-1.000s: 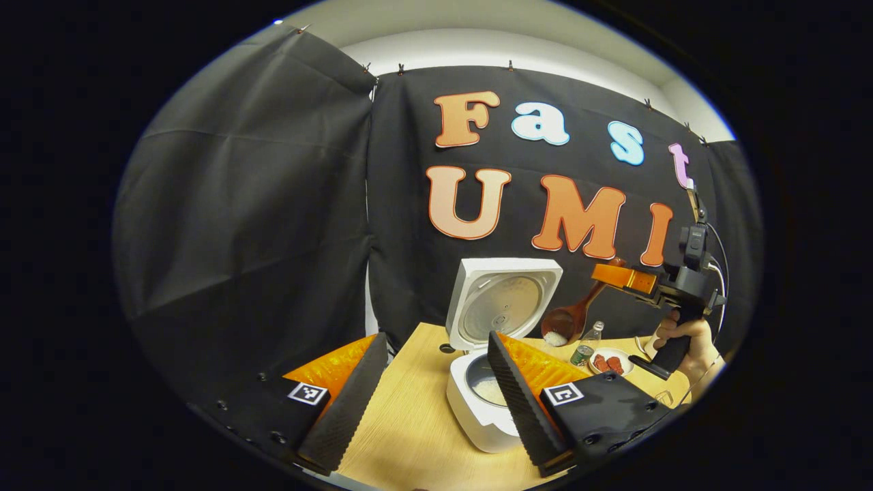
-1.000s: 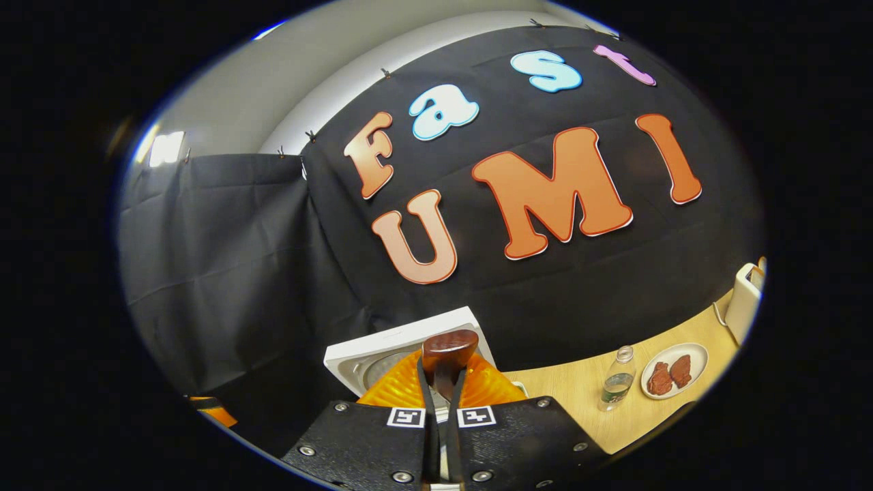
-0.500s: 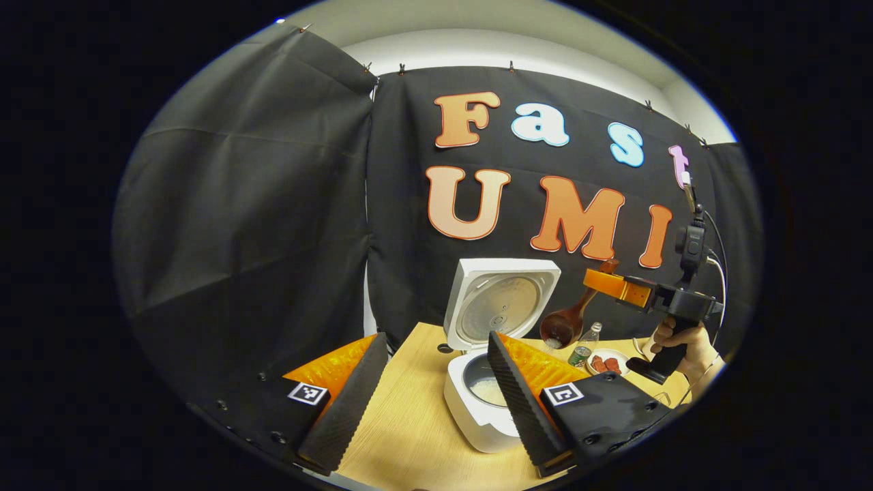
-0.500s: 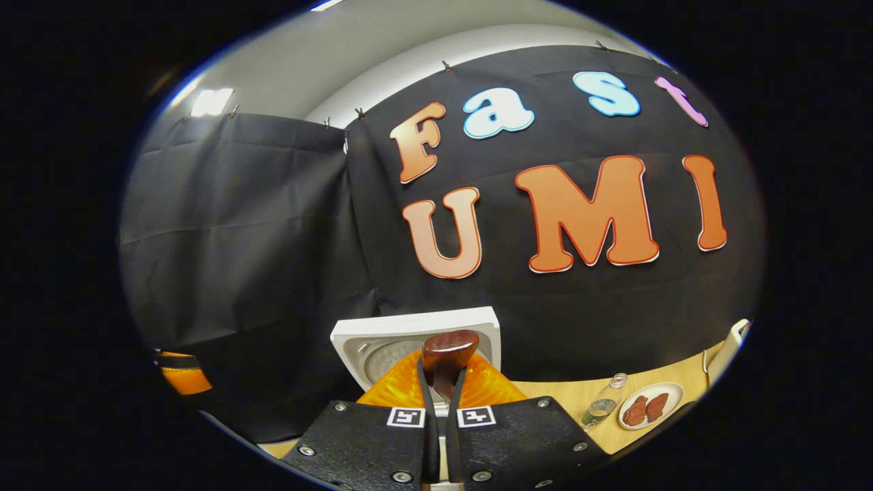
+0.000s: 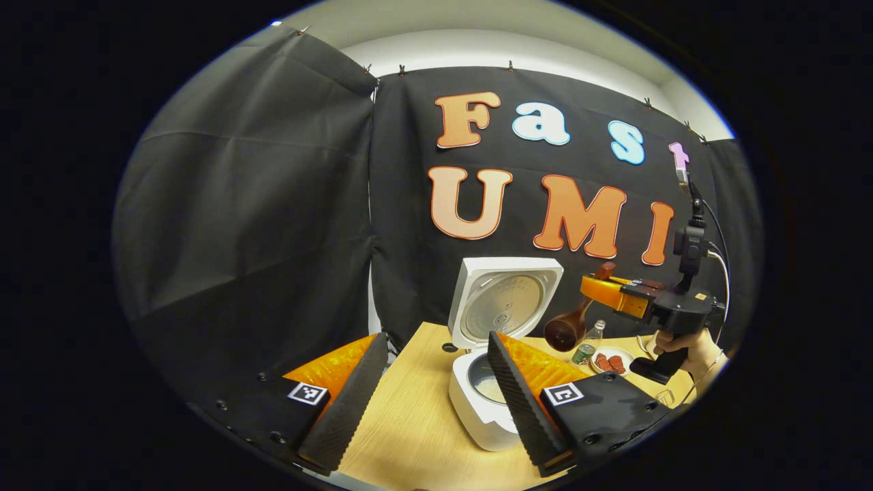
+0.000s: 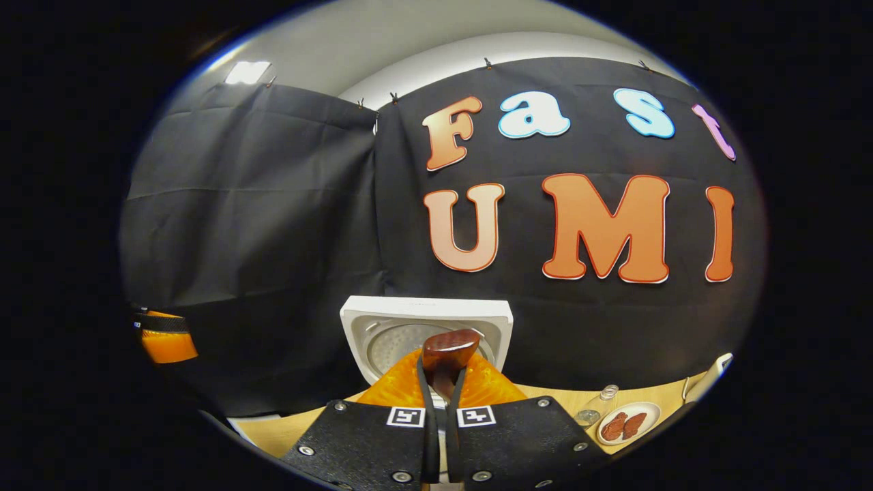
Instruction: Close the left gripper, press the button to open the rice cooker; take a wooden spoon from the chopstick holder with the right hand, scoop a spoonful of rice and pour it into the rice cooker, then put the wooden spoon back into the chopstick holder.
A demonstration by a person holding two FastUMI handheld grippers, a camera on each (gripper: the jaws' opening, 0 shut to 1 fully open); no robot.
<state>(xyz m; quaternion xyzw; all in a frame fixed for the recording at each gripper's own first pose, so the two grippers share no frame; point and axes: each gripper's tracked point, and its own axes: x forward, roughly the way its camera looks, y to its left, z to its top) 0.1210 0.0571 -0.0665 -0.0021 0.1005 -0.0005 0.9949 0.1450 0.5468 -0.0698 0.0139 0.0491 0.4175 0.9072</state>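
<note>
Right tool [image 5: 600, 290], clenched on dark wooden spoon [image 5: 567, 329], is lifting away emptied; white rice cooker [image 5: 487, 402] filled w/ rice; left tool [image 5: 426, 402] released.

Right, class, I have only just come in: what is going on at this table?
A person holds a claw in each hand. The right claw is shut on the handle of a dark brown wooden spoon, held in the air beside the white square rice cooker, bowl end hanging down. The cooker's lid stands open, with white rice visible in the pot. The left claw is open and holds nothing, near the cooker over the light wooden table.
</note>
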